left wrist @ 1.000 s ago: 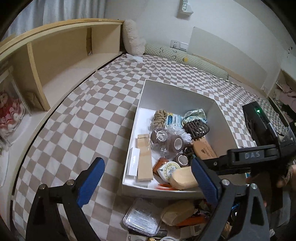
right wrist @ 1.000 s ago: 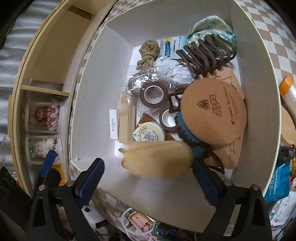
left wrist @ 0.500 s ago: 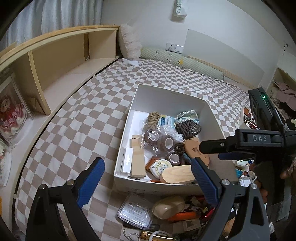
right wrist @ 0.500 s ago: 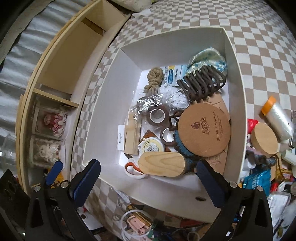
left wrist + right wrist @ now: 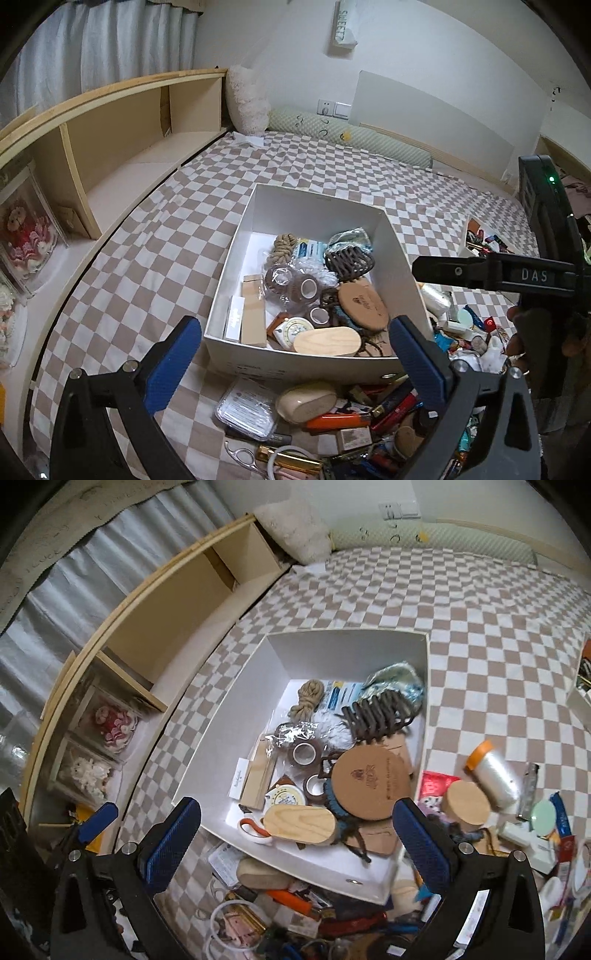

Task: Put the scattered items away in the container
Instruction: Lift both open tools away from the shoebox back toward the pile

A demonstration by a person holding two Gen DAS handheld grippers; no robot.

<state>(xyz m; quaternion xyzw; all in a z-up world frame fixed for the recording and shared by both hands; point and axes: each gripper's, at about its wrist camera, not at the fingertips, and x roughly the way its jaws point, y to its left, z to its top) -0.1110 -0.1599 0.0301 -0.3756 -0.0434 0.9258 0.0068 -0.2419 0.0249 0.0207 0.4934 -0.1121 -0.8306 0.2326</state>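
A white box (image 5: 314, 208) (image 5: 236, 686) sits on the checkered bed, holding several items: a wooden oval block (image 5: 327, 341) (image 5: 299, 825) at its near edge, a round cork coaster (image 5: 371, 782), tape rolls, a rope knot and a dark hair claw (image 5: 380, 714). Scattered items lie in front of and right of the box: a cream case (image 5: 306, 400), a clear plastic pack (image 5: 245, 408), an orange lighter (image 5: 338, 421), a wooden lid (image 5: 467, 803), a film roll (image 5: 495, 775). My left gripper (image 5: 295, 362) and right gripper (image 5: 297, 843) are both open and empty above the box's near edge.
A wooden shelf unit (image 5: 110, 140) with display cases (image 5: 110, 723) runs along the left. Pillows lie at the far wall (image 5: 247, 99). The right gripper's body (image 5: 517, 275) shows at the right of the left wrist view. A second small box (image 5: 476, 240) stands far right.
The wooden oval block left the right gripper and now lies in the box. Both grippers pulled back and up, showing more of the bed and clutter.
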